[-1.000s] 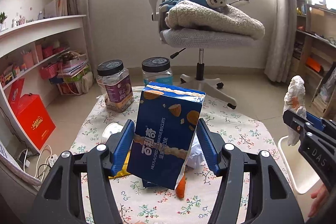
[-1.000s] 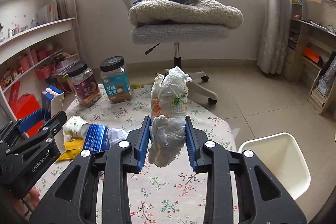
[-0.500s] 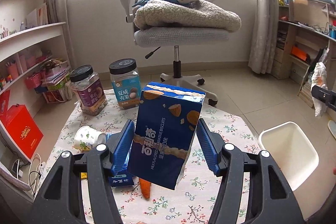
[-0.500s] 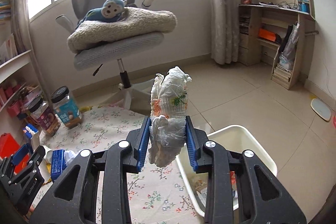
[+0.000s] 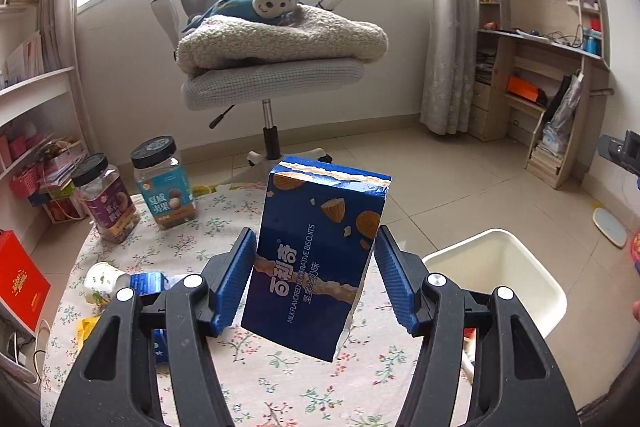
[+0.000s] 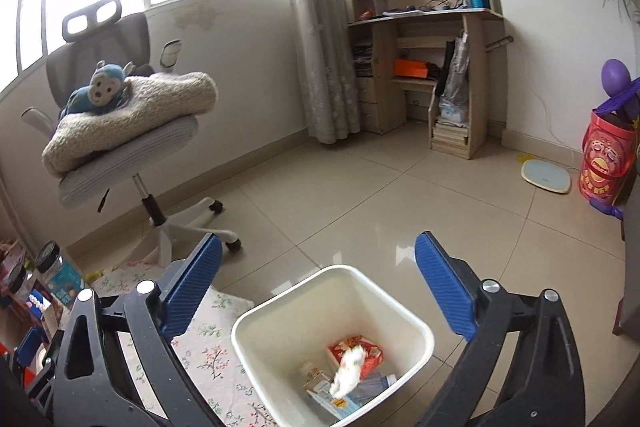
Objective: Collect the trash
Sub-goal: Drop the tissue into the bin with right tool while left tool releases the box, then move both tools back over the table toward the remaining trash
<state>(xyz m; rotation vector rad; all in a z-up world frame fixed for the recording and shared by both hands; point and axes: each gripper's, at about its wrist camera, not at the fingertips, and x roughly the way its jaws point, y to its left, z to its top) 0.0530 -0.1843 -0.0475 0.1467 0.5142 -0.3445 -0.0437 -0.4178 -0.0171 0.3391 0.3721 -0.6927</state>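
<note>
The left gripper [image 5: 316, 279] has its ribbed blue jaws clamped on a glossy blue cardboard biscuit box [image 5: 316, 259], held tilted above the floral-print cloth of the worktop [image 5: 280, 383]. The box shows almond pictures, large white Chinese characters and the line "MILK FLAVORED DECORATIVE BISCUITS"; its torn top flap has a pale edge. Behind it stand two clear plastic jars with black screw lids, one with a teal label [image 5: 164, 187], one with a purple label [image 5: 105, 201]. A paper cup [image 5: 100, 281] lies on its side by a small blue pack [image 5: 146, 283].

The right gripper [image 6: 320, 291] hangs with jaws wide apart over the cream plastic waste bin [image 6: 424, 339], a rounded square tub. Inside, a crumpled white wrapper [image 6: 349, 373], blurred, sits over a red packet [image 6: 370, 349] and other cartons.
</note>
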